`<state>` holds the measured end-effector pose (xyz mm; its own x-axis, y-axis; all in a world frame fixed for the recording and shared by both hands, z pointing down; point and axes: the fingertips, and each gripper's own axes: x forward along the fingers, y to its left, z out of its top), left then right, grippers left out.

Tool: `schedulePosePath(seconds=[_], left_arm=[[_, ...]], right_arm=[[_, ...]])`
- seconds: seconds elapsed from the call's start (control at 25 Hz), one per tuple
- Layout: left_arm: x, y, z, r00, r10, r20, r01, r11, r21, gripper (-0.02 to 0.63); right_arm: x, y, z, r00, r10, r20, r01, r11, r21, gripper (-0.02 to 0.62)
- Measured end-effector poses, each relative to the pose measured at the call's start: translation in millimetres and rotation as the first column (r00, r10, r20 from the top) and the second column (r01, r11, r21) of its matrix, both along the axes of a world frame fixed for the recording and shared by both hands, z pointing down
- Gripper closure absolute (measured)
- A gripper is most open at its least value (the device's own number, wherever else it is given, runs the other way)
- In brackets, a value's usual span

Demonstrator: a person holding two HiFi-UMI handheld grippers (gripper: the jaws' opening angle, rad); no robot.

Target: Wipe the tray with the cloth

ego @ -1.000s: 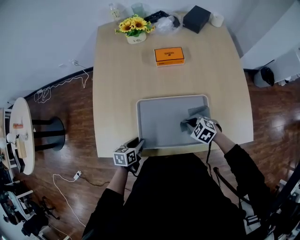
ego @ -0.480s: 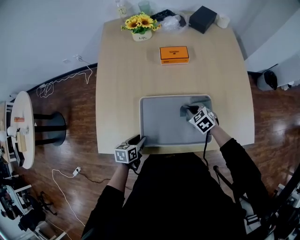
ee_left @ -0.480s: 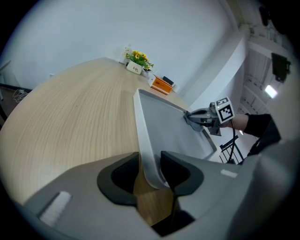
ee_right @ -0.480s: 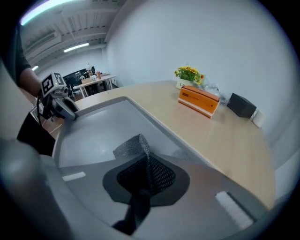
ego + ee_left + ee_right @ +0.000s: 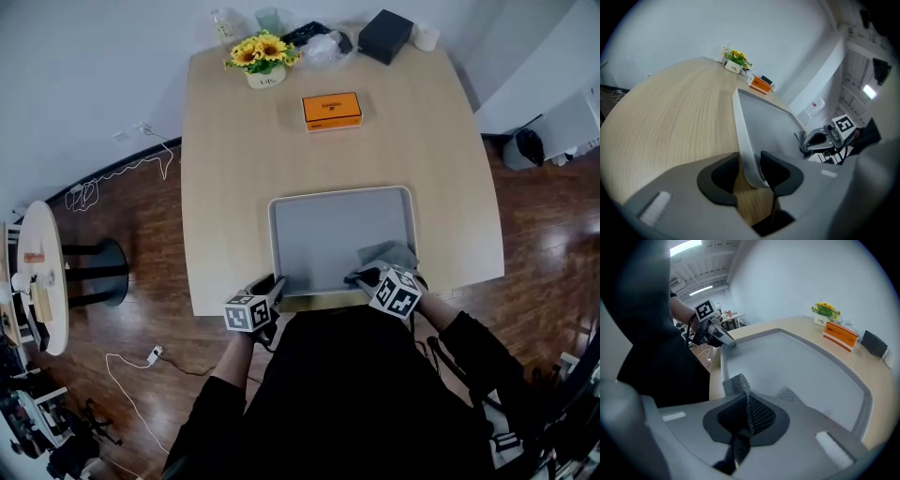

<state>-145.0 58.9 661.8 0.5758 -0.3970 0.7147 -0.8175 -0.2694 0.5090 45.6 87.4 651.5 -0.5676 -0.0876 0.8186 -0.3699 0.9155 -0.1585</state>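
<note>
A grey tray (image 5: 319, 234) lies near the front edge of the wooden table (image 5: 234, 169). My left gripper (image 5: 277, 285) is shut on the rim of the tray's near left corner; in the left gripper view the rim (image 5: 749, 161) sits pinched between the dark pads. My right gripper (image 5: 362, 277) is shut on a grey mesh cloth (image 5: 390, 254), which rests on the tray's near right part. In the right gripper view the cloth (image 5: 739, 386) bunches up between the jaws above the tray floor (image 5: 787, 362).
An orange box (image 5: 331, 111) lies beyond the tray. At the table's far edge stand a pot of yellow flowers (image 5: 262, 58), a black box (image 5: 385, 36) and a plastic bag (image 5: 323, 45). A small round side table (image 5: 42, 272) and cables stand on the floor to the left.
My right gripper has dragged the cloth from the tray's far right part toward its near edge. The left gripper has kept its hold on the corner.
</note>
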Motion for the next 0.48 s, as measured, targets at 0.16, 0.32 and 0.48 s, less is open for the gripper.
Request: schedulePosePath(seconds=[0.16,0.32,0.48], left_arm=[[5.3,-4.2,6.1,1.000,-0.007,0.003,0.007,1.000,0.006,0.474],[6.9,-2.9,2.2,1.000,-0.010,-0.001,0.010,1.000,0.007,0.474],[4.0,0.2,-0.9,1.000,-0.011,-0.004,0.011,1.000,0.007,0.474]], right_arm=[[-7.1,-39.5,6.2,0.999,-0.034,0.016,0.033,0.999,0.031,0.591],[-28.9,-107.0,2.5,0.999,0.016,0.031,-0.018,0.998,0.068,0.591],[-49.2,-158.8,-1.1,1.000,0.014,0.020,-0.016,0.995,0.099,0.591]])
